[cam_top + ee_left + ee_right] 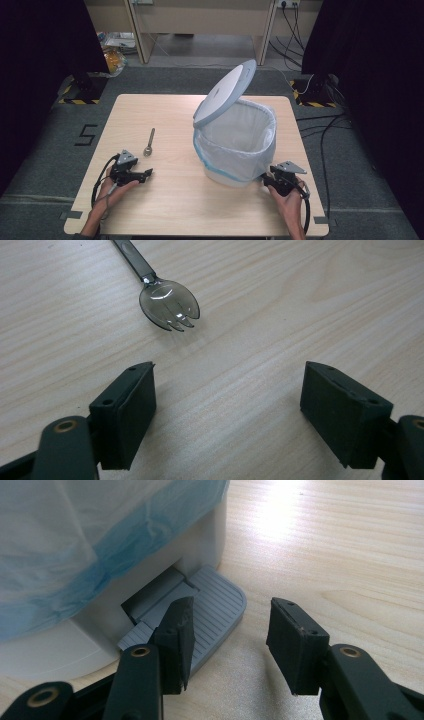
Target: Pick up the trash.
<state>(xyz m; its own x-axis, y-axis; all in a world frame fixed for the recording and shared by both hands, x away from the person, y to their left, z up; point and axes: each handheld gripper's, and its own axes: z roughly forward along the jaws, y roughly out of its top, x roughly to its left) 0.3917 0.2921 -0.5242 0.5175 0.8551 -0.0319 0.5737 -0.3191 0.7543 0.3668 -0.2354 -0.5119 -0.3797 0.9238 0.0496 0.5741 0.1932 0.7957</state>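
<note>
Your left hand-held gripper (pixel 230 371), wide open and empty, sits short of the spork (pixel 169 304) on the surface (pixel 300 300); if your right hand-held gripper (pixel 232 605), part-open and empty, slips off the pedal (pixel 216 611), the lid (pixel 225 92) may fall.

Readable: one mark, a black digit "5" (pixel 87 135), taped on the grey floor (pixel 45 165) left of the wooden table (pixel 170 200). Nothing else legible on any other surface.
</note>
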